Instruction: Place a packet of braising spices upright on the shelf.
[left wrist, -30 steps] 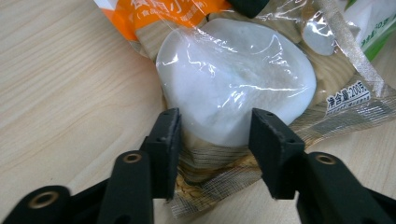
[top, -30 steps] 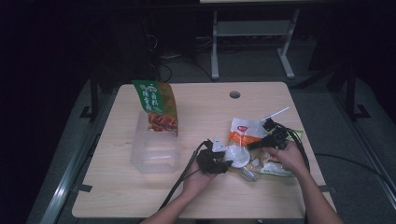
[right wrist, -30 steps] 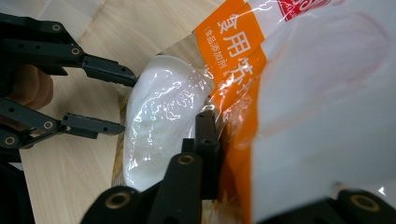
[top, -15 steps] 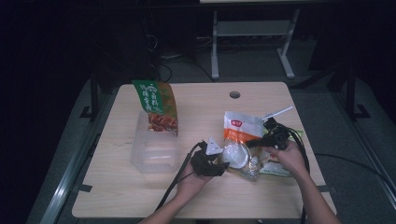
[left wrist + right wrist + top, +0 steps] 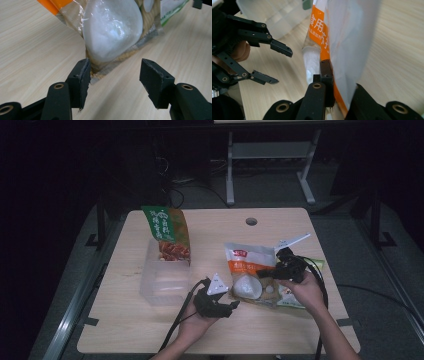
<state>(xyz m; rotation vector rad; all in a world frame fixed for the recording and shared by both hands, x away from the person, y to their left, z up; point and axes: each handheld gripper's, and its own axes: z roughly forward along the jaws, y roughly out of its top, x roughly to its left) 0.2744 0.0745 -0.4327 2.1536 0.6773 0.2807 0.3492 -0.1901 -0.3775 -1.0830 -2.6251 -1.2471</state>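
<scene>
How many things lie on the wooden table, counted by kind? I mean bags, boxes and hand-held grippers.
Snack bags: 3 (green and orange bag standing in the box, orange and white plastic bag, green-edged clear bag under it)
Clear plastic boxes: 1
Black two-jaw grippers: 2 (left gripper, right gripper)
Total: 6

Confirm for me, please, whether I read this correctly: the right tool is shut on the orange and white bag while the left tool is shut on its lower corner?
Not quite: the left tool is open, its jaws apart just short of the orange and white bag, as the left gripper view shows. The right tool is indeed shut on that bag.
</scene>
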